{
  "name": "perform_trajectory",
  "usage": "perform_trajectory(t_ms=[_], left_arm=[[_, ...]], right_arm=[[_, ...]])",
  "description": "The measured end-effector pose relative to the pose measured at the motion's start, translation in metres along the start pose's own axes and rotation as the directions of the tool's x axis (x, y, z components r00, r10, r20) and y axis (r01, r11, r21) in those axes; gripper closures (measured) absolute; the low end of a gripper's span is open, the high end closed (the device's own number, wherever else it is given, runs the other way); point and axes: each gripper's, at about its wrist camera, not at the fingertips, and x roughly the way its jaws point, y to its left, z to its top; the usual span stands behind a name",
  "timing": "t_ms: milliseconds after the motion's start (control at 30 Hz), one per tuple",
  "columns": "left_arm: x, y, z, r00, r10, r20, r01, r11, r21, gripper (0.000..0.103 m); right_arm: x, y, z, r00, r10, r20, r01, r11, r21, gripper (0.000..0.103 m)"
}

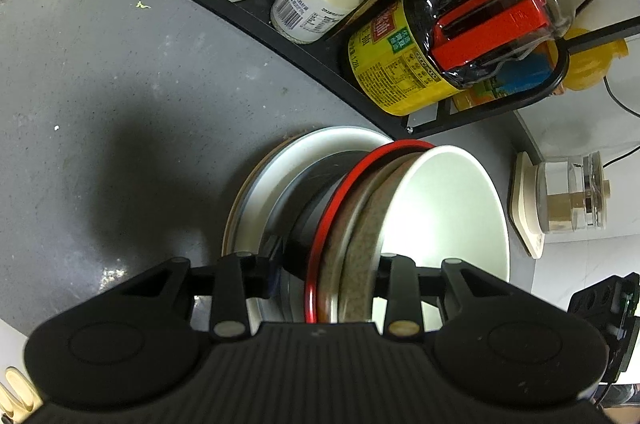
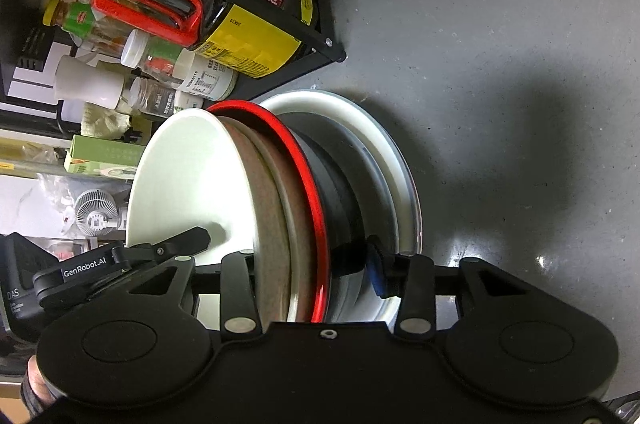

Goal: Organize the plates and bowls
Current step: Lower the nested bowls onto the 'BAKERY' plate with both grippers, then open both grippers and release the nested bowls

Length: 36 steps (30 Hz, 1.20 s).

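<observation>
Item: nested stack of bowls (image 1: 360,224), standing on a white plate (image 1: 296,151) on the grey counter (image 1: 120,83), just beside the black condiment rack (image 1: 280,35).

Contents, as we read them: a white bowl (image 2: 192,175) innermost, speckled brown bowls (image 2: 272,207) around it, then a red-rimmed black bowl (image 2: 340,199), which sits directly on the plate. We judge the nesting deliberate, since it lets the whole set be carried as one piece.

Left gripper (image 1: 326,276): its jaws are spread wide and straddle the stack's rims, one finger (image 1: 266,264) on the black bowl's outer side, the other inside the white bowl. Whether the pads actually press we cannot tell.

Right gripper (image 2: 312,264): the same arrangement from the opposite side, with the blue-padded finger (image 2: 378,272) against the black bowl's wall and the other inside the white bowl. Contact looks close, but firm hold is uncertain.

We take the two-sided placement as support for a heavy, tall stack that one grip might tip.
</observation>
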Motion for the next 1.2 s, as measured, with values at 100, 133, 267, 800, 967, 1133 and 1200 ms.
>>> perform_trajectory(t_ms=[100,133,267,800,967,1133,1200], left_arm=[[0.000,0.001,0.000,1.000,-0.005,-0.001,0.005,1.000,0.000,0.069],[0.000,0.001,0.000,1.000,-0.006,-0.002,0.006,1.000,-0.001,0.069],[0.001,0.002,0.001,1.000,-0.013,-0.014,0.013,1.000,0.012,0.069],[-0.019,-0.032,0.010,1.000,-0.002,0.023,-0.004,0.966,0.259,0.053],[-0.027,-0.046,0.006,0.998,0.013,0.054,-0.030,0.947,0.319,0.048],[-0.034,-0.055,-0.003,0.996,0.033,0.080,-0.061,0.927,0.371,0.043],[-0.039,-0.057,-0.007,0.995,0.026,0.099,-0.062,0.919,0.388,0.034]], right_arm=[[-0.001,0.000,-0.001,1.000,0.001,0.002,-0.001,1.000,0.004,0.063],[-0.001,0.000,-0.001,1.000,-0.001,0.004,0.001,1.000,0.004,0.063],[-0.002,0.000,-0.004,1.000,-0.005,0.017,0.005,1.000,0.015,0.064],[-0.062,0.014,-0.023,0.971,-0.055,0.232,0.064,0.998,-0.031,0.043],[-0.083,0.012,-0.034,0.947,-0.096,0.306,0.108,0.994,-0.024,0.032],[-0.102,0.012,-0.050,0.919,-0.138,0.369,0.153,0.988,-0.012,0.021],[-0.109,0.012,-0.057,0.908,-0.148,0.391,0.165,0.986,-0.010,0.018]])
